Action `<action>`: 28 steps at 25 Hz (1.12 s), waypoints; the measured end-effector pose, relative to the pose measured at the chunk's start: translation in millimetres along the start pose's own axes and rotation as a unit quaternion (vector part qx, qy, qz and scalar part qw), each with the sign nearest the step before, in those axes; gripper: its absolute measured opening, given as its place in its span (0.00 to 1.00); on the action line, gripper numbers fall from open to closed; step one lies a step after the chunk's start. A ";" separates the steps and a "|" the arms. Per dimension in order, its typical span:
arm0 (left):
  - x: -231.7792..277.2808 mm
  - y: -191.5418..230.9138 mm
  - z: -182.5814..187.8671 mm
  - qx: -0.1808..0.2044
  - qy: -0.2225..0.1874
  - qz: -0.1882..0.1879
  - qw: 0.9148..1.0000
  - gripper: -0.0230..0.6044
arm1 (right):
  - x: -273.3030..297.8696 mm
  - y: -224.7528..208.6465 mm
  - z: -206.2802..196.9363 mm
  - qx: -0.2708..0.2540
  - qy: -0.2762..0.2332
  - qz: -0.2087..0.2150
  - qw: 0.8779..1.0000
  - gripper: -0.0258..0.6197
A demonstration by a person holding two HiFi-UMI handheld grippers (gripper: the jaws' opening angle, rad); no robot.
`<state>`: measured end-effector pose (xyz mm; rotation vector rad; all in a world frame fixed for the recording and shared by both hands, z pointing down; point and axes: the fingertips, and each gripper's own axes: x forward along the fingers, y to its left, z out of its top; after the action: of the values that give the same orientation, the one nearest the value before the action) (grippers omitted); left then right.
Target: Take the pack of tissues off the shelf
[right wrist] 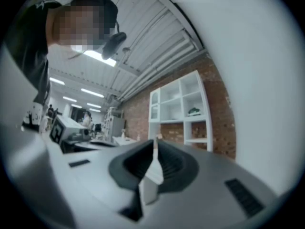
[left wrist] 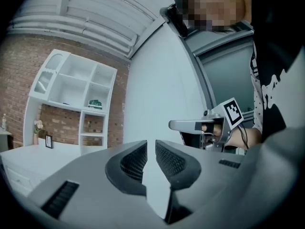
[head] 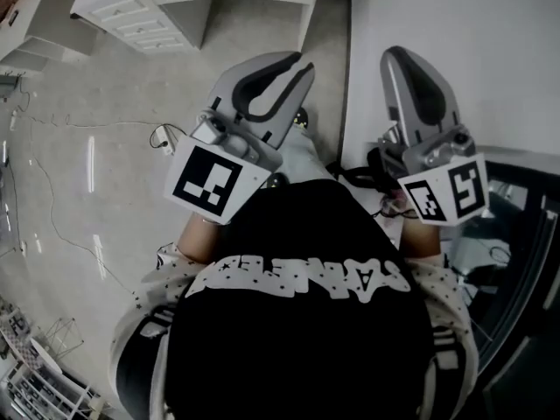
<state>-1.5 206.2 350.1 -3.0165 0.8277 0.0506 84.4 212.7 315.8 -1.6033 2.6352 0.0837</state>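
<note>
The pack of tissues (left wrist: 95,103) is a small green packet lying in a middle compartment of a white shelf unit (left wrist: 71,87) against a brick wall, far ahead of both grippers. The right gripper view also shows the pack (right wrist: 194,111) on that shelf unit (right wrist: 181,106). My left gripper (left wrist: 151,145) has a narrow gap between its jaws, with nothing in it. My right gripper (right wrist: 156,142) is shut and empty. In the head view both are held up before the person's chest, the left gripper (head: 297,66) over the floor and the right gripper (head: 395,55) by the white wall.
A white desk with drawers (head: 175,7) stands ahead on the left. A white wall (head: 437,16) rises on the right, next to a dark glass door (head: 525,234). A cable (head: 87,125) trails over the floor. A small picture frame (left wrist: 49,141) sits on a white counter below the shelf.
</note>
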 end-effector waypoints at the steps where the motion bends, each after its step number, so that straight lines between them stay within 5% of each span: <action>1: 0.6 9.6 -0.1 0.001 0.001 0.007 1.000 0.15 | 8.3 -4.2 -3.0 0.004 0.000 0.001 1.000 0.09; 14: 43.4 127.0 3.4 0.018 -0.002 0.084 0.996 0.15 | 129.8 -54.5 -14.5 0.015 -0.022 0.049 0.998 0.09; 28: 131.7 182.4 8.1 0.046 -0.013 0.138 0.989 0.10 | 193.6 -144.7 -16.6 0.027 -0.057 0.092 0.994 0.09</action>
<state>18.4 -17.7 336.7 -2.7883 1.2016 0.0534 123.7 -26.3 315.1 -1.2955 2.6656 0.1066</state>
